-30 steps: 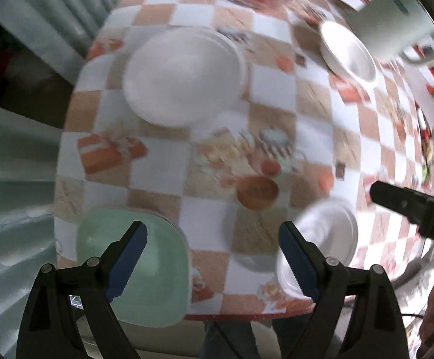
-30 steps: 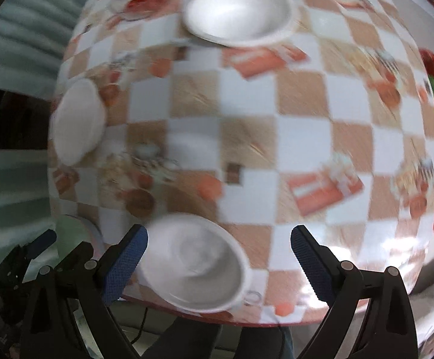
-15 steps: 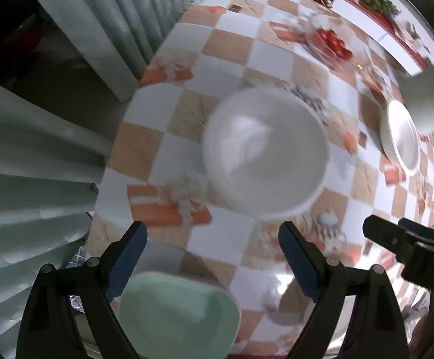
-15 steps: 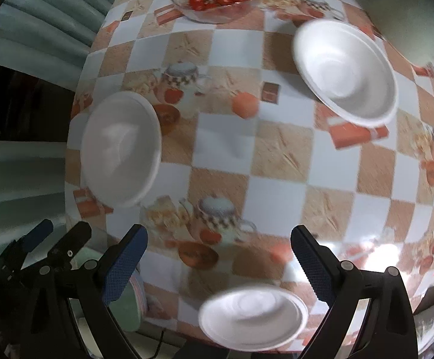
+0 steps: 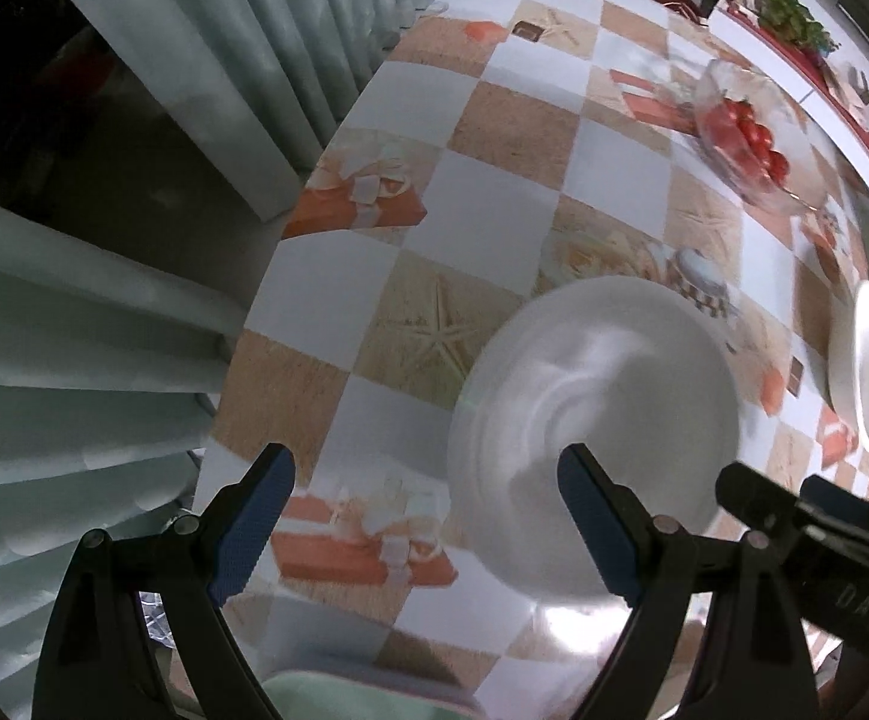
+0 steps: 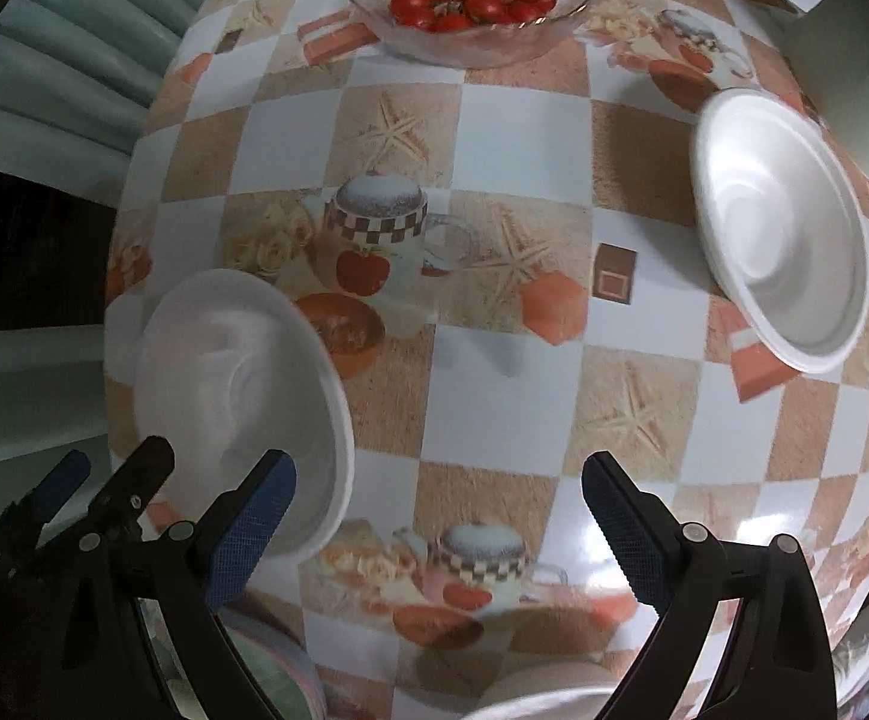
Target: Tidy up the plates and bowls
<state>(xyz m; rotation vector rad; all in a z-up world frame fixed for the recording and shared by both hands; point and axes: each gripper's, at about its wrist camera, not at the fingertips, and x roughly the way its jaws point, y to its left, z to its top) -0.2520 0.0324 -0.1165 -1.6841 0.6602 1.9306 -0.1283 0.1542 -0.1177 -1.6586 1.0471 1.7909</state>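
The large white plate [image 5: 596,420] sits at the lower centre-right of my left wrist view, blurred, flat on the checked tablecloth [image 5: 482,180]; in my right wrist view the same plate [image 6: 236,396] lies at the lower left. My left gripper [image 5: 428,522] hangs over the cloth with its jaws spread wide and nothing between them, the right blue pad [image 5: 590,531] overlapping the plate's near edge in the picture, though I cannot tell whether it touches. A white bowl [image 6: 785,228] rests at the upper right of the right wrist view, well apart from the plate, and shows edge-on at the far right of the left view [image 5: 866,372]. My right gripper [image 6: 437,525] is also spread wide and holds nothing, its left pad [image 6: 251,525] just in front of the plate's rim. Another white rim [image 6: 548,693] peeks in at the bottom edge, and a pale green dish [image 5: 362,696] shows at the bottom of the left view. At the top centre of the right view stands a glass bowl of cherry tomatoes [image 6: 470,0]. A pale green container [image 6: 854,78] stands just beyond the white bowl at the upper right. Pleated curtains [image 5: 104,330] fill the left side.
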